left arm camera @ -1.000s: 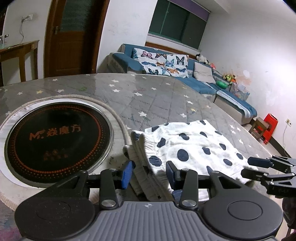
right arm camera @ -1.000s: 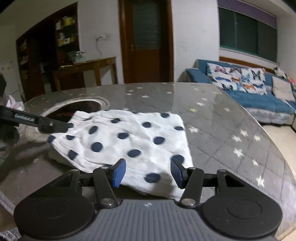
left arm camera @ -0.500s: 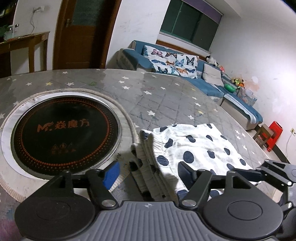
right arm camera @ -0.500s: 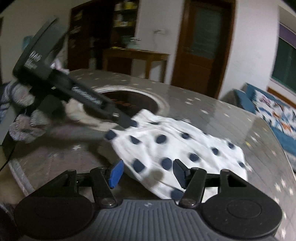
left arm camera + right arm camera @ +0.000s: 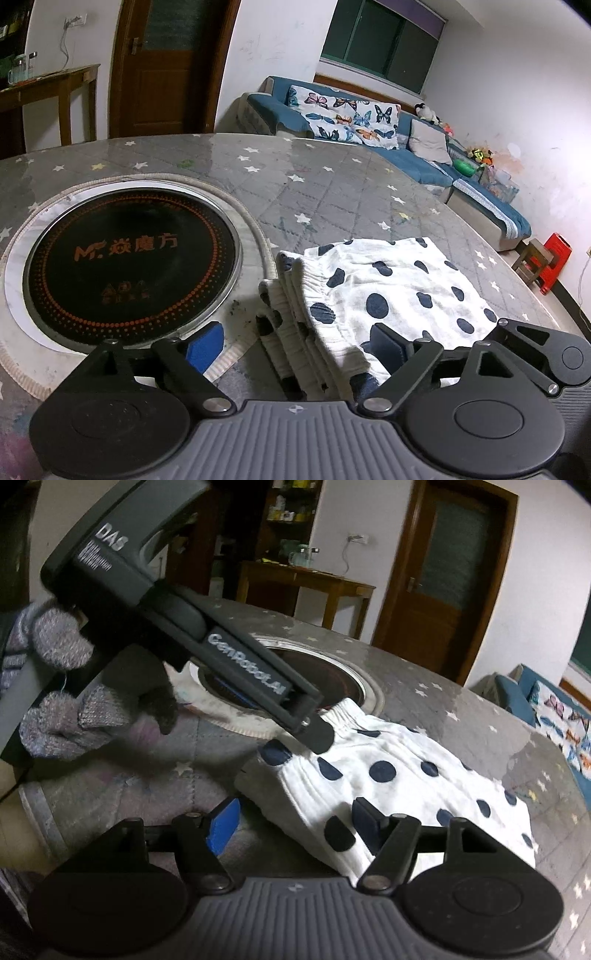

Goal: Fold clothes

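The polka-dot garment (image 5: 388,291) lies on the bench (image 5: 332,192) beside the round cooktop (image 5: 129,258), folded into stacked layers. Folding appears largely complete. Left gripper (image 5: 295,347) and right gripper (image 5: 291,823) stand wide open, holding nothing.

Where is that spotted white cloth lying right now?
The spotted cloth lies folded on the star-patterned table, just right of the round black cooktop, in front of both tools.

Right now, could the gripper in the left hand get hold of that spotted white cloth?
Probably yes. The left gripper is open, its fingers straddling the folded edge of the spotted cloth on the table; nothing lies between them.
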`<act>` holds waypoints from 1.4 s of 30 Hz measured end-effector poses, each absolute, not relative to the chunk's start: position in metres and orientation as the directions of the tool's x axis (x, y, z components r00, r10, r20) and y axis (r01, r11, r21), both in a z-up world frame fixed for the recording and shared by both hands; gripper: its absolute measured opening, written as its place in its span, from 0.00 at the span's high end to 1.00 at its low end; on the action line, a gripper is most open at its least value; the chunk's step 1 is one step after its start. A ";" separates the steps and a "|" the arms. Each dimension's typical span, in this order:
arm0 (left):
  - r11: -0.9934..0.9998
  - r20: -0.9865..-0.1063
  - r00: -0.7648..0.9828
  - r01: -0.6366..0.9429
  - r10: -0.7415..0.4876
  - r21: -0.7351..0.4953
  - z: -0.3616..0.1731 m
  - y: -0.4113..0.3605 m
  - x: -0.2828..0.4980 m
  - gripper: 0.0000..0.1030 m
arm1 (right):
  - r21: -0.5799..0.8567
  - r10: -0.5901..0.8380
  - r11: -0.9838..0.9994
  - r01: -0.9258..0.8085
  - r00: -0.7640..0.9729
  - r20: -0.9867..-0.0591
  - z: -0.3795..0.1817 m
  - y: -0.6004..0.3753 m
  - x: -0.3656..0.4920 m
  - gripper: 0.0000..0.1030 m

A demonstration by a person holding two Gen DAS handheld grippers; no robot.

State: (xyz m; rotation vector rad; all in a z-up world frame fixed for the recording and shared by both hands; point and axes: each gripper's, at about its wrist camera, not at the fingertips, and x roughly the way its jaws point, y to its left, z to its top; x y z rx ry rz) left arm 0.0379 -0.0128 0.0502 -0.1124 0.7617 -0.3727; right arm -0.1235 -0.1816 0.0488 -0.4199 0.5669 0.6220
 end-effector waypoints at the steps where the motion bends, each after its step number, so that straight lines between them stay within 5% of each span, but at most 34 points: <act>1: 0.929 -0.654 0.661 0.287 -0.367 -0.232 0.050 -0.013 0.038 0.11 | -0.214 0.418 0.731 -0.648 0.673 -0.611 0.048 -0.179 -0.124 0.33; 9: 0.927 -0.665 0.646 0.254 -0.374 -0.275 0.049 -0.008 0.041 0.06 | -0.365 0.367 0.644 -0.672 0.690 -0.623 0.039 -0.154 -0.129 0.40; 22: 0.879 -0.675 0.592 0.132 -0.440 -0.458 0.038 0.016 0.053 0.05 | -0.353 0.396 0.646 -0.677 0.693 -0.602 0.051 -0.156 -0.133 0.72; 31: 0.758 -0.628 0.551 0.014 -0.550 -0.653 0.029 0.025 0.060 0.05 | -0.248 0.441 0.708 -0.662 0.687 -0.577 0.069 -0.173 -0.120 0.76; 42: 0.678 -0.608 0.515 -0.069 -0.604 -0.732 0.021 0.015 0.073 0.11 | -0.203 0.471 0.729 -0.654 0.694 -0.545 0.074 -0.181 -0.113 0.78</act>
